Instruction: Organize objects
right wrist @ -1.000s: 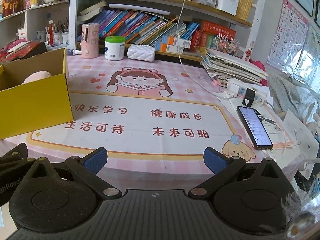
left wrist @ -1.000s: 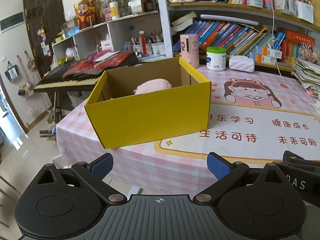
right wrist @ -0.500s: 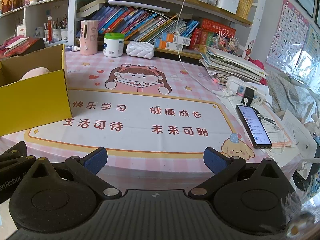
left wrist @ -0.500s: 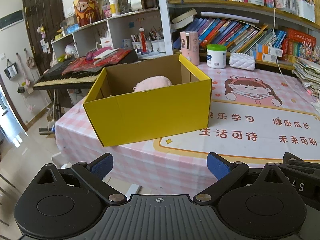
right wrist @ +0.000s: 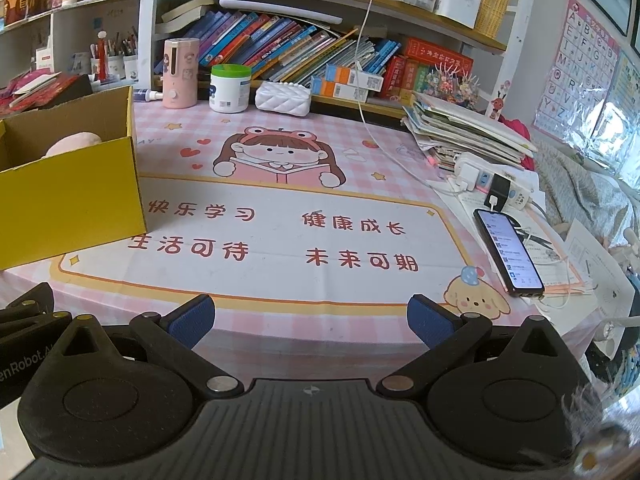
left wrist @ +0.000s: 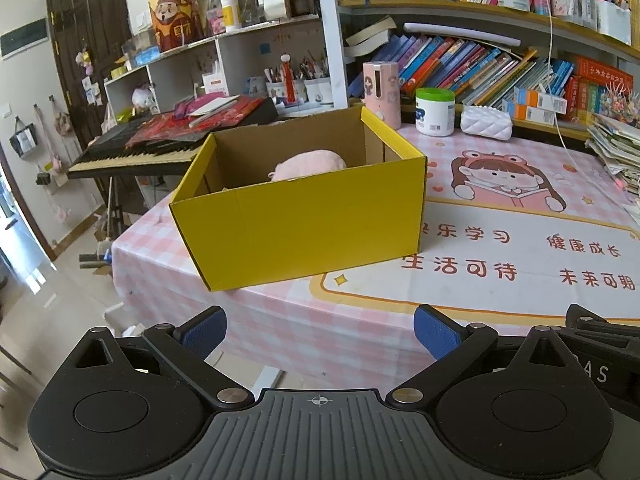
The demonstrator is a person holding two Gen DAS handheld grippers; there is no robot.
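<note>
So, the table [right wrist: 280,312] with its pink checked cloth took up most of the room in front of the bookshelf [right wrist: 320,8], and a printed mat [right wrist: 280,208] with a cartoon girl and red characters covered its middle. Yellow cardboard box [left wrist: 304,216] sat open-topped on the table's left end, partly over the mat's left edge. Pink plush toy [left wrist: 308,164] lay inside it, only the top showing above the front wall. Keyboard [left wrist: 132,152] stood past the box, off the table, with red papers piled on it. Stack of books and papers [right wrist: 468,132] sat at the far right of the table, power strip [right wrist: 496,184] just beside it, phone [right wrist: 508,252] nearer the front edge with its screen lit. Along the back edge, in a row: pink cylindrical device [right wrist: 180,74], white jar with green lid [right wrist: 230,88], white quilted pouch [right wrist: 283,98].

Left gripper [left wrist: 320,330] was held off the table's near edge, facing the box, blue pads wide apart, nothing between them. Right gripper [right wrist: 310,322] was held at the near edge facing the mat, jaws likewise spread and empty. Neither touched anything.
</note>
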